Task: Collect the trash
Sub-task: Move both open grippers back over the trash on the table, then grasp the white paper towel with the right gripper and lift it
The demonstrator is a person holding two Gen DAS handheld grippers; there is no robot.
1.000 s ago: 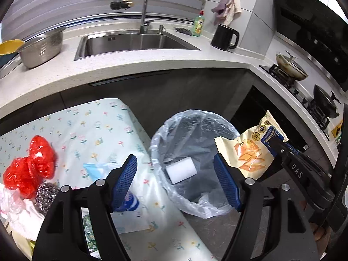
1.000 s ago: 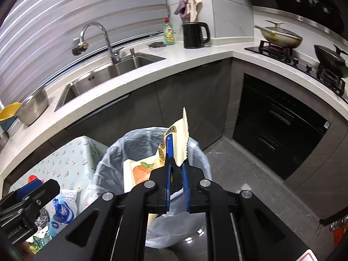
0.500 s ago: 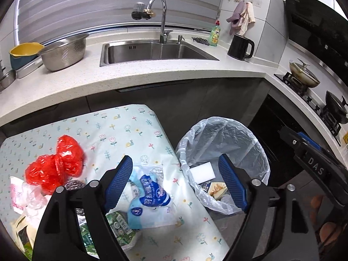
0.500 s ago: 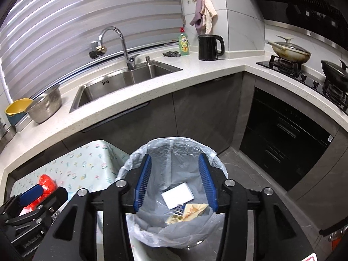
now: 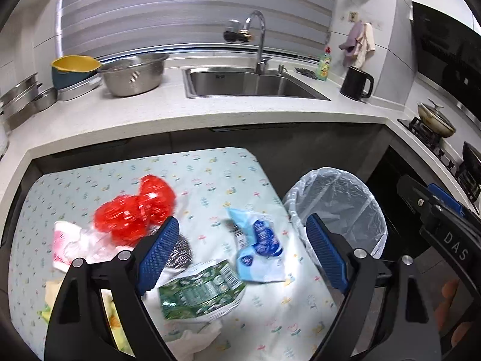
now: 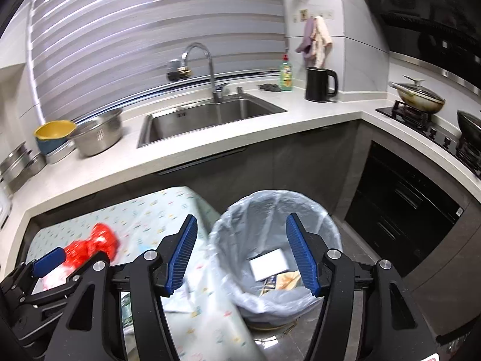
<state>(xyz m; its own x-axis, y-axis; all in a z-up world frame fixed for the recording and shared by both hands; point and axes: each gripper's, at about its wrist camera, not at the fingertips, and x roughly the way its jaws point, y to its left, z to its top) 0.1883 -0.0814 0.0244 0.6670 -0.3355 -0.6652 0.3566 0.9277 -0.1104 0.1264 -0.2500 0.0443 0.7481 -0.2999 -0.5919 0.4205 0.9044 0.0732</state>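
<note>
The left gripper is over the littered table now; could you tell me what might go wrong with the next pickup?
The left gripper is open above overlapping litter: the green wrapper lies against the blue-and-white wrapper, so one grab may drag both. The bin stands off the table's edge, so a light wrapper released early could land on the floor.

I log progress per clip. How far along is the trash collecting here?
Done: a white block and snack packet lie in the bin. In hand: nothing; left gripper and right gripper open. Left: red wrapper, blue packet, green packet on the table.
</note>
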